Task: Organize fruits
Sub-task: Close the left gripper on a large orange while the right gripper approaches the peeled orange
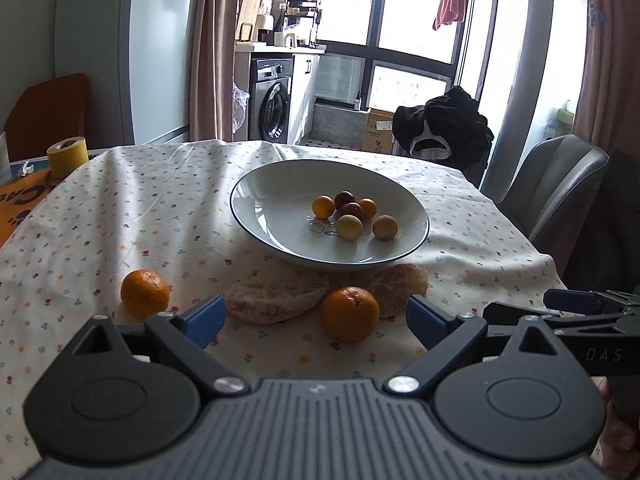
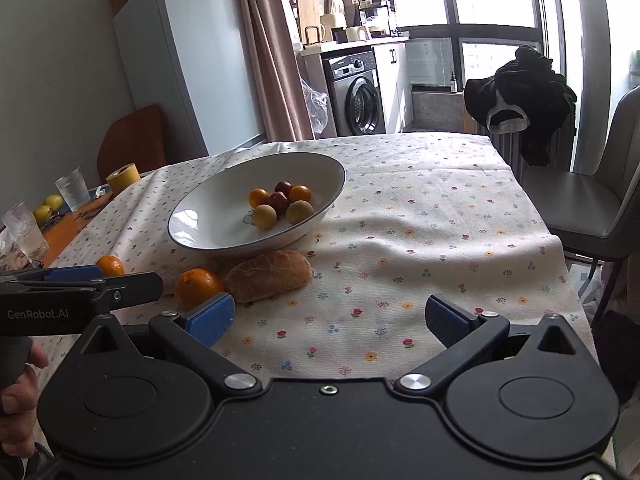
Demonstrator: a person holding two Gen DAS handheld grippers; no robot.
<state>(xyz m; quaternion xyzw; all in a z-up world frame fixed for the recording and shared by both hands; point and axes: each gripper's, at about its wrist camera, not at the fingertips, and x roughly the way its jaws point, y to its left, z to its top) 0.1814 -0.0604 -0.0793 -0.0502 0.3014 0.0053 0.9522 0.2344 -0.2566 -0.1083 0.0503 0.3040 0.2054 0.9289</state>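
Bench: your flower-print cream cloth (image 2: 420, 216) covers the bench; it lies rumpled, with folds to the right of the dish.
Dish: a wide, shallow white ceramic bowl with a dark rim (image 1: 256, 184) sits mid-bench, likely the collecting place for the fruit.
Fruit in dish: six small round fruits (image 1: 352, 214) (two orange, two dark red, two pale yellow) sit clustered right of the bowl's centre; its left half is bare, so you have room there.
Fruit on cloth: a round orange mandarin (image 1: 350, 312) lies just beside the bowl's near edge; a second orange mandarin (image 1: 145, 293) lies apart to its left.
Other pieces: two flattish, pale-brown, netted lumps (image 1: 276, 300) rest at the bowl's near rim, touching the nearer mandarin; what they are cannot be told.
Left gripper (image 1: 316, 316): jaws spread wide and empty, the nearer mandarin just ahead between them; you seem lined up for it.
Right gripper (image 2: 330, 316): jaws wide apart, holding nothing, over bare cloth.
Open room: clear cloth to the right; the bench's right edge and a grey chair (image 2: 588, 196) are close there.
Left clutter: a yellow tape roll (image 1: 68, 156) and clear glasses (image 2: 74, 188) crowd the left edge.
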